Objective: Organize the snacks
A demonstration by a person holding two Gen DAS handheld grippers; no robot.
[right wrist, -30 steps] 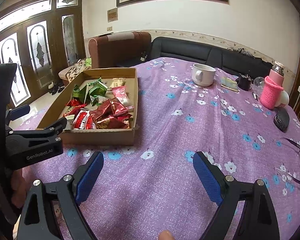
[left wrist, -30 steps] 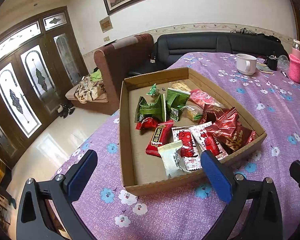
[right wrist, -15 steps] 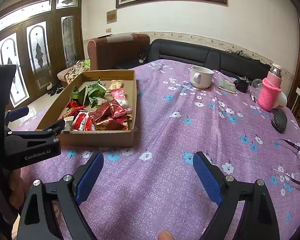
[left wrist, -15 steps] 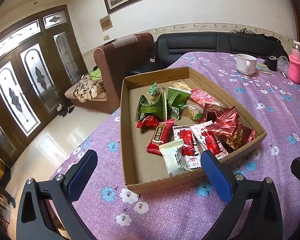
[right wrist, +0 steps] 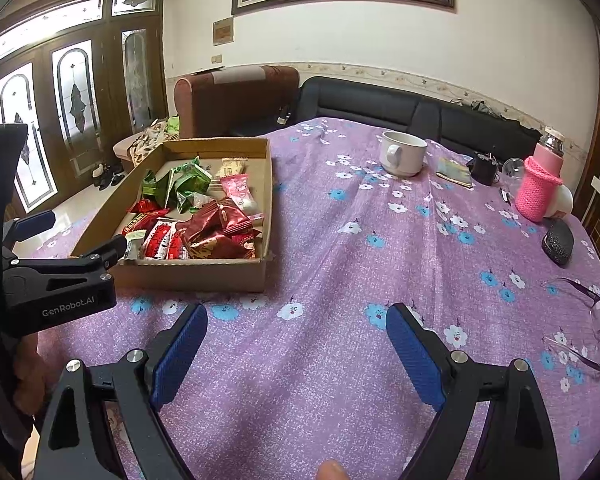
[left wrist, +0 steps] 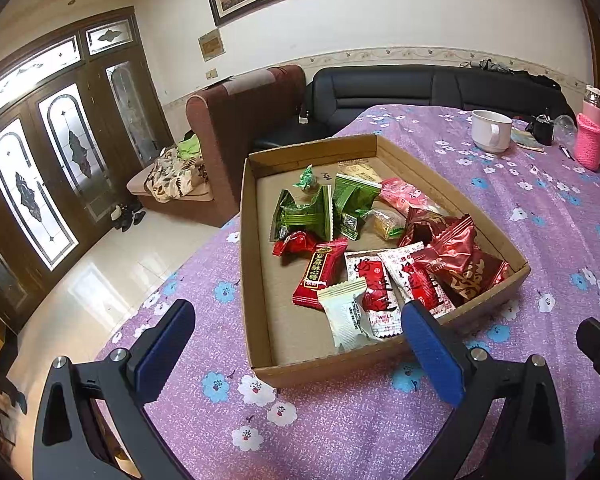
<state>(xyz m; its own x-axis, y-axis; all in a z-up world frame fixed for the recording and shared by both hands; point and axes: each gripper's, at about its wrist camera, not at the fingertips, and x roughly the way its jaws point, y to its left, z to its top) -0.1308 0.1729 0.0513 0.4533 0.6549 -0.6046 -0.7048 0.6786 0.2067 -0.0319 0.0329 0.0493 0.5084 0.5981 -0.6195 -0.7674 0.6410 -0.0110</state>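
Both grippers, left gripper (left wrist: 296, 344) and right gripper (right wrist: 296, 354), hang wide and empty over the worktop (right wrist: 340, 360). Just beyond the left one sits the cardboard box (left wrist: 256, 280), holding the snacks (left wrist: 380, 248). Nearest its front wall lies a white packet (left wrist: 346, 316): probably light, crinkly and slippery, best pinched by its sealed edge. A mug (right wrist: 402, 153) stands well beyond the box.

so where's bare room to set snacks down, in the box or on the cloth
Inside the cardboard box, bare floor runs along its left wall, beside the red packet and white packet; the right half is piled with wrappers. On the tablecloth, the wide stretch between box, white cup and glasses is free. Near the pink bottle it is crowded.
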